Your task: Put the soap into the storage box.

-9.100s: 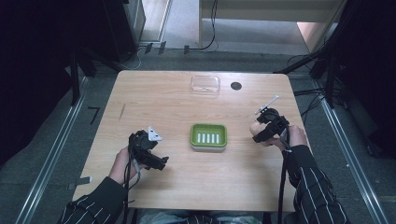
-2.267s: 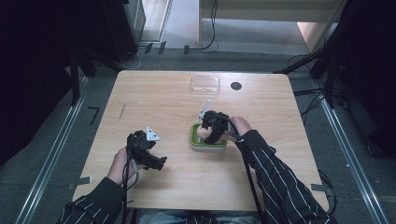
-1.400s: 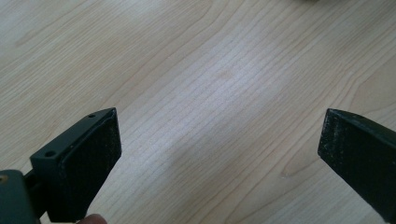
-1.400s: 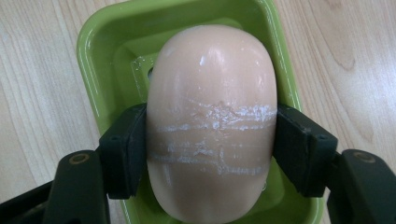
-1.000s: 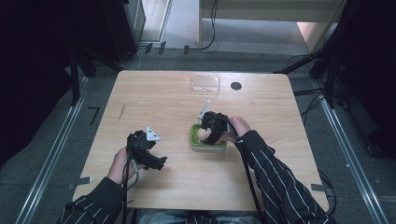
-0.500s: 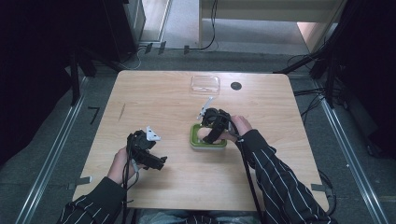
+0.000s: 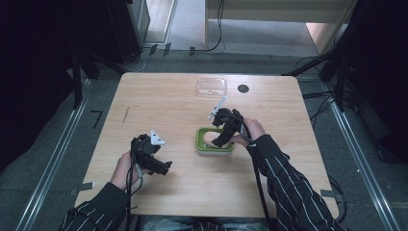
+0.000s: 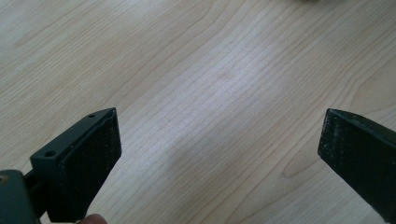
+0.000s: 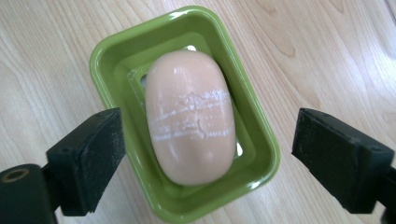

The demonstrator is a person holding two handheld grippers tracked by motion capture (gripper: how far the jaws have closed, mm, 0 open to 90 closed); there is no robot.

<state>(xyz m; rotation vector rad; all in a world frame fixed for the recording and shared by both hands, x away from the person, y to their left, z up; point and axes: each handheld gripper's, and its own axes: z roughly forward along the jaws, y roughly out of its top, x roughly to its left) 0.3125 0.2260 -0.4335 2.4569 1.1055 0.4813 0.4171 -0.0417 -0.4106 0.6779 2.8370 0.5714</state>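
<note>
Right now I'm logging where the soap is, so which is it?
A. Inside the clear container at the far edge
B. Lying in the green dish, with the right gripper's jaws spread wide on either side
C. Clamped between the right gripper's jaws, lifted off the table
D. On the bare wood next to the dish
B: in the right gripper view the soap lies in the green dish, and the right gripper has its jaws spread clear of both.

table (image 7: pixel 159 101): light wood | green soap dish (image 7: pixel 214 149) centre | clear lid (image 7: pixel 211 85) far edge
</note>
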